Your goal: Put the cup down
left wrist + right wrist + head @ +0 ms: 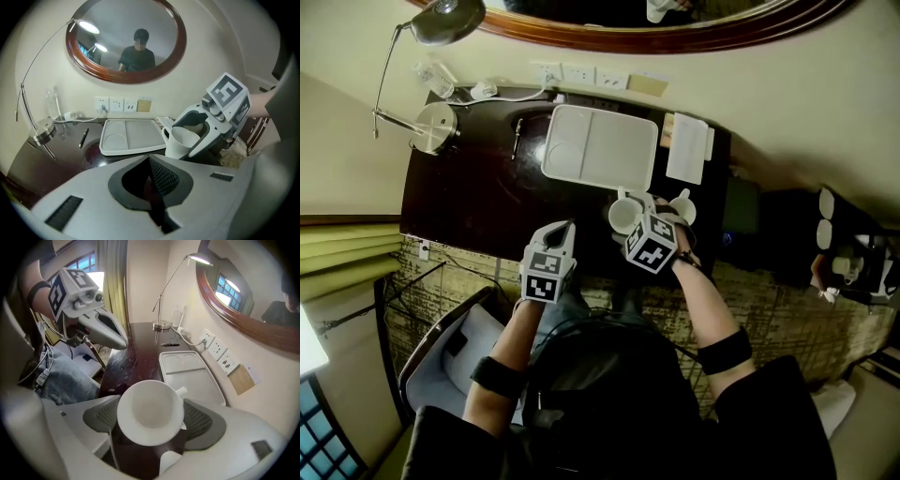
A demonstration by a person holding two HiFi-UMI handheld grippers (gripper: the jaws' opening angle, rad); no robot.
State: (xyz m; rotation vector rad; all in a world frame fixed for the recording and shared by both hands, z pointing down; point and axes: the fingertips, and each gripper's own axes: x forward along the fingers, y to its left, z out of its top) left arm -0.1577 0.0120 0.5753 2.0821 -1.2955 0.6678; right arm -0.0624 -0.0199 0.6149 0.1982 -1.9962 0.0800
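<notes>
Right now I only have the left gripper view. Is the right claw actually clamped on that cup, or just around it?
Observer: Clamped. The right gripper view shows the pads of the right claw pressing both sides of the cup.
Operator: Anything inside?
Observer: Empty, bare white interior.
Operator: What's below it?
Observer: Dark table; the tray lies beyond it, not underneath.
</notes>
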